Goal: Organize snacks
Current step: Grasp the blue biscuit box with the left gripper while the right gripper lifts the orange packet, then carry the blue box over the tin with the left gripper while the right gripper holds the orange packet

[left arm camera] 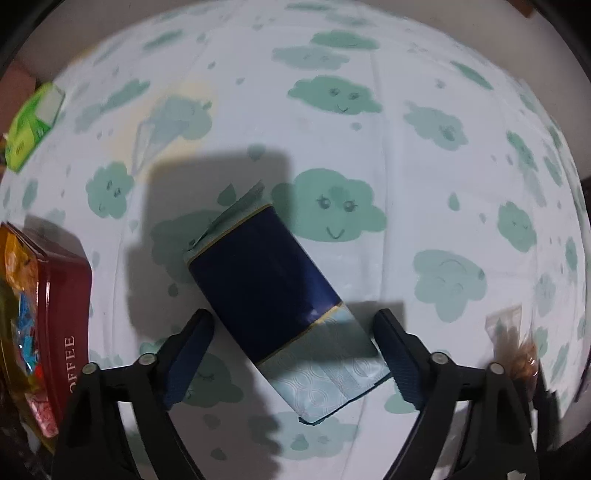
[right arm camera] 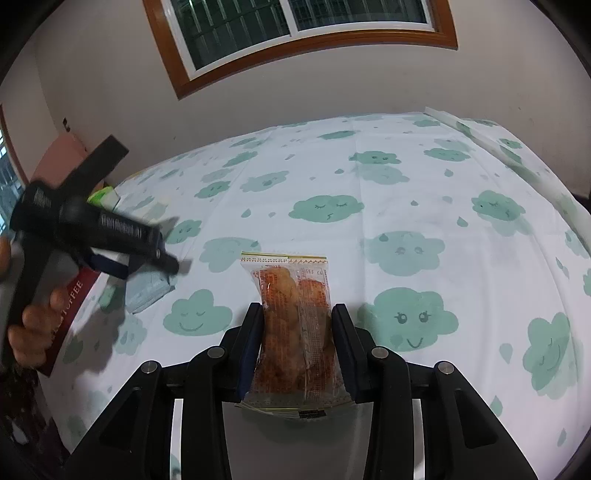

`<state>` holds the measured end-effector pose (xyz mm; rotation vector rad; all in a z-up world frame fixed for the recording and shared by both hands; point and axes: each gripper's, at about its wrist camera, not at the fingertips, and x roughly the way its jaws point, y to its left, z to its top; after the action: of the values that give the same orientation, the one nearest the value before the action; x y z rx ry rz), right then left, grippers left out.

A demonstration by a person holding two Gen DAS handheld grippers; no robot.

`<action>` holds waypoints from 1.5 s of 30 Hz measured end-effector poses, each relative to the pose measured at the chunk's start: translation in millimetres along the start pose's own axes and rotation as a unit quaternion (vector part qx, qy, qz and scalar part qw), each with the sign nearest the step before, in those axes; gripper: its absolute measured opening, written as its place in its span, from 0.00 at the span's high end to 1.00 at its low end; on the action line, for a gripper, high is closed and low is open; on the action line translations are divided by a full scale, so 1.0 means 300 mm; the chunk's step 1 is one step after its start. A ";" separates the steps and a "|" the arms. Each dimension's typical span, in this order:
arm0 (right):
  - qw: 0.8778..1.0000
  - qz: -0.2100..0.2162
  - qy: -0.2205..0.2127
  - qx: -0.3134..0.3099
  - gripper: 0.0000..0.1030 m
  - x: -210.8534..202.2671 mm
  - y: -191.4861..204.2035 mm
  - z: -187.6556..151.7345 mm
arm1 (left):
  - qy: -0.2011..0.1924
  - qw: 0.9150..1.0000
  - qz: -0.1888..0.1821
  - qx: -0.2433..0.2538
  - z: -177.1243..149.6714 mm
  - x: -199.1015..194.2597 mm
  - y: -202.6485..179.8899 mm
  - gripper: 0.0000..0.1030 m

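Two risks we see: left hand-held gripper (left arm camera: 293, 354) hangs wide over the blue packet (left arm camera: 275, 299) lying diagonal on the bed (left arm camera: 424, 155), so pads may skid off w/ a crooked close. Right hand-held gripper (right arm camera: 297, 332) holds the orange snack bag (right arm camera: 293, 325); slick wrap may slip.

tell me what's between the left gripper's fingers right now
In the left wrist view, a dark blue packet lies on the cloud-print cloth between the left gripper's open fingers, untouched by either.

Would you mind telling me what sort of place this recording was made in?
Probably a room in a home. The work surface is covered with a cloud-print cloth, a wood-framed window sits in the plain wall, and a red coffee tin holds wrapped snacks.
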<state>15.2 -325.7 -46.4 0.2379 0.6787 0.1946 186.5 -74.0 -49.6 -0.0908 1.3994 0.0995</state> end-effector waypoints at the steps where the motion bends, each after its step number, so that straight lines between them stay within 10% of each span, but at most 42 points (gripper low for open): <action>1: 1.000 0.002 0.000 0.003 0.62 -0.002 -0.003 0.000 | -0.014 1.000 0.000 0.010 -0.013 -0.011 -0.007 0.35; 3: 1.000 0.001 0.001 0.011 0.62 0.000 -0.013 0.000 | -0.029 0.999 -0.007 0.037 -0.038 -0.032 -0.010 0.55; 11: 1.000 -0.008 0.015 0.010 0.61 0.021 -0.009 0.003 | -0.108 0.982 -0.089 0.127 -0.291 -0.133 0.102 0.55; 15: 0.999 -0.025 0.024 -0.004 0.61 0.035 0.012 0.003 | -0.159 0.971 -0.073 0.164 -0.418 -0.210 0.159 0.55; 45: 0.994 -0.109 0.019 0.010 0.60 0.059 0.270 -0.081 | -0.200 0.968 -0.063 0.138 -0.623 -0.338 0.359 0.55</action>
<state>5.0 -239.9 -52.7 0.1775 0.7395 -0.0162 -26.6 8.3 18.4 0.0686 0.9892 -0.1759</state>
